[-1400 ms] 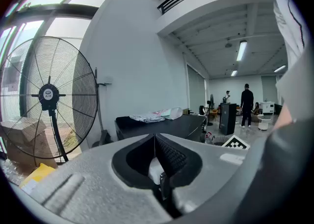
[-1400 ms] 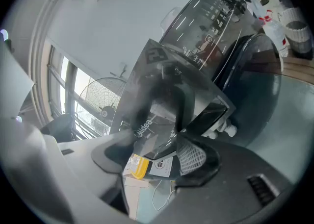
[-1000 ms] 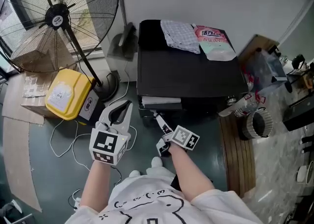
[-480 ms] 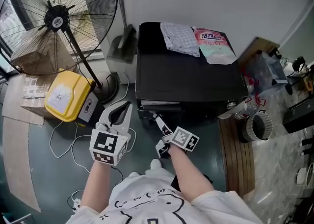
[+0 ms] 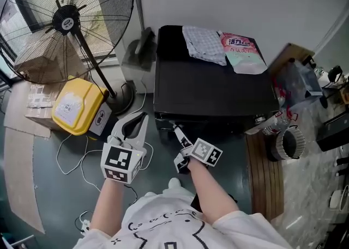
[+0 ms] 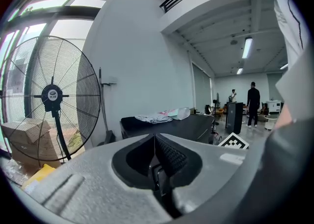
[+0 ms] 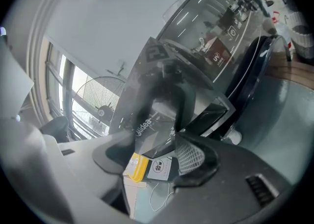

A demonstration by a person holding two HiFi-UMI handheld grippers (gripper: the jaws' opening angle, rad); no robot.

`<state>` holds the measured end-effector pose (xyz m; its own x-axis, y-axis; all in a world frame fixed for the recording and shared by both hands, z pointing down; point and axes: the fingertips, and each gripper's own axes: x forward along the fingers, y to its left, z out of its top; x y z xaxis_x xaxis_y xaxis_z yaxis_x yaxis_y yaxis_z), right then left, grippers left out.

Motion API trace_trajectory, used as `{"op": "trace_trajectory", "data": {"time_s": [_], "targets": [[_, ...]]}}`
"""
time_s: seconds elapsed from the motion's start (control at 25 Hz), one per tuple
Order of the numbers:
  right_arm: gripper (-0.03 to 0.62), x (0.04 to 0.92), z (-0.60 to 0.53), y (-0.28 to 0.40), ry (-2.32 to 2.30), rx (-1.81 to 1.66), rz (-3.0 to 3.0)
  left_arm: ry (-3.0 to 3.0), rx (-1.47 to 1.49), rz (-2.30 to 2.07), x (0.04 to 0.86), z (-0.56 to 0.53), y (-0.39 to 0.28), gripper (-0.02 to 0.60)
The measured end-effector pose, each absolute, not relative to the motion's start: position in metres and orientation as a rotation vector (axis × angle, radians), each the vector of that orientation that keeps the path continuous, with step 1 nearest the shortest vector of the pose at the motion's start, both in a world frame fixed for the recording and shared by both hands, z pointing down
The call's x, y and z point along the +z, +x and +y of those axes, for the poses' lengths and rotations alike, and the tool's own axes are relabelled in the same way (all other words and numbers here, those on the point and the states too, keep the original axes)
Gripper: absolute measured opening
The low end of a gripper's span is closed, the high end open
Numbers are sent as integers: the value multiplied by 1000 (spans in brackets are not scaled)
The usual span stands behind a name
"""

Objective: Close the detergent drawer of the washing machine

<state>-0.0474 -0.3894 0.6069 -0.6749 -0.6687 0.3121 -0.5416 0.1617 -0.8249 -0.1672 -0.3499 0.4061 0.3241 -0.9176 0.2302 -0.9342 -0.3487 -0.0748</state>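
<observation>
The black washing machine [image 5: 212, 82] stands ahead of me, seen from above. Its detergent drawer [image 5: 170, 117] shows only as a thin pale strip under the front left edge. My right gripper [image 5: 177, 147] is just in front of it, jaws spread wide, the upper finger reaching up to the drawer front. In the right gripper view the drawer's grey lettered front [image 7: 146, 122] fills the gap between the open jaws of the right gripper [image 7: 171, 135]; I cannot tell whether they touch it. My left gripper [image 5: 134, 127] hovers left of the machine. Its pads [image 6: 164, 152] are pressed together with nothing between them.
A big standing fan [image 5: 68, 24] and a yellow container [image 5: 76, 105] stand to the left, with cables [image 5: 73, 158] on the floor. A cloth [image 5: 203, 43] and a detergent pouch [image 5: 242, 52] lie on the machine. A wooden board [image 5: 262, 171] lies on the right.
The pale strip of the drawer sticking out from the machine's front has narrowed: the drawer has slid inward. Both grippers have hardly moved.
</observation>
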Motion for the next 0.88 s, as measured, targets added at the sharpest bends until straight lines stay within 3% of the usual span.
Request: {"op": "trace_trajectory", "data": {"time_s": [0.88], "targets": [[264, 612, -408, -53, -1226, -1542, 2342, 2474, 369, -1786, 409, -374, -170, 18]]}}
